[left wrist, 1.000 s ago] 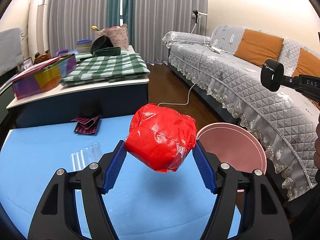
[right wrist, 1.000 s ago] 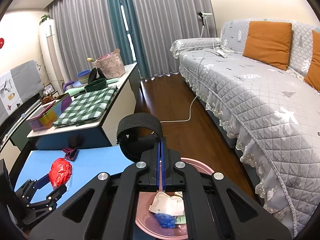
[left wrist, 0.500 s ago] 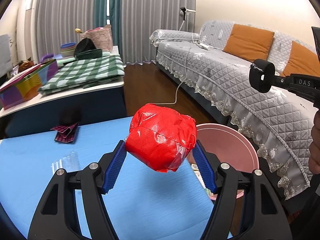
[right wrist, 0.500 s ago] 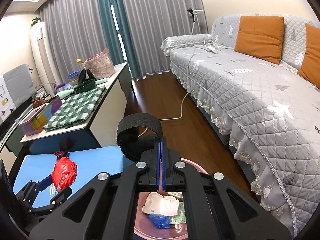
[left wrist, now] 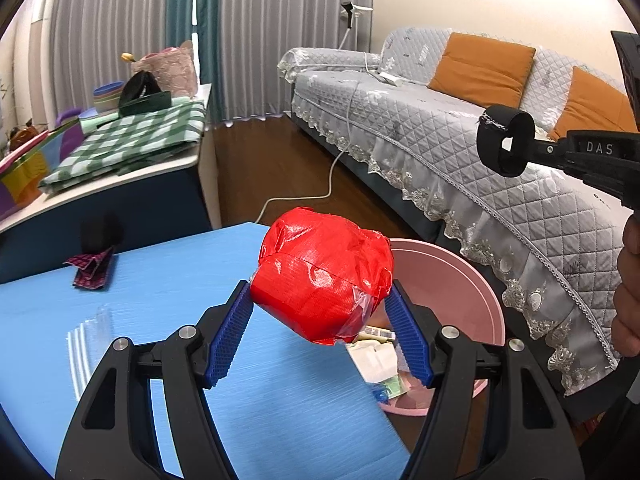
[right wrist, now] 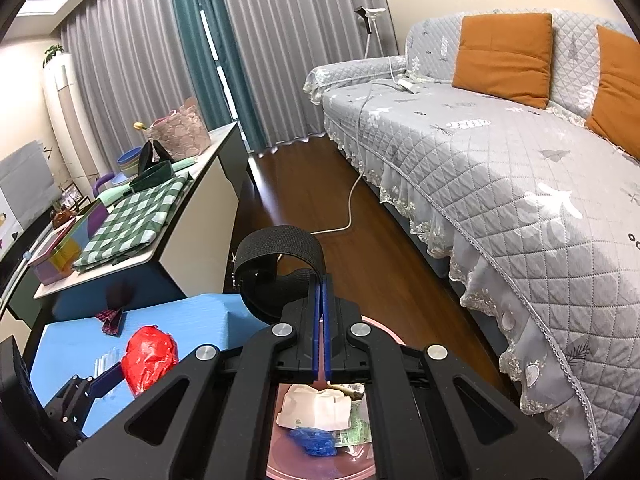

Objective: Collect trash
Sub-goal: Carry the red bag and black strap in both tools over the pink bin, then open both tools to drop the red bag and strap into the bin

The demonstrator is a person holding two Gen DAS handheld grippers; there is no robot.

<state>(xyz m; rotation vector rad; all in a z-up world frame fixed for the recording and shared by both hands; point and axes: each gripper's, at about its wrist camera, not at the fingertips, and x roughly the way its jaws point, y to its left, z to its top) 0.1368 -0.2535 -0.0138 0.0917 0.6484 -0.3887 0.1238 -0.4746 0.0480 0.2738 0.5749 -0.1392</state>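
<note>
From the left wrist, the left gripper [left wrist: 320, 312] pinches a crumpled red wrapper ball [left wrist: 324, 276] between its blue pads, lifted over the right edge of the blue table [left wrist: 120, 320]. The ball hides much of the pink bin [left wrist: 448, 280] beyond that edge; only scraps of paper show under it. A folded dark plaid scrap [left wrist: 94, 270] lies near the table's far edge, blurred. A clear wrapper [left wrist: 86, 336] near the left edge is hard to make out. A hand [left wrist: 628, 288] is cut off at the frame's right.

From the right wrist, the right gripper [right wrist: 321, 336] has its pads pressed together, holding nothing, above the bin [right wrist: 280, 468], whose rim its body mostly covers. White paper [right wrist: 316, 404] and a blue scrap [right wrist: 314, 442] lie inside.
</note>
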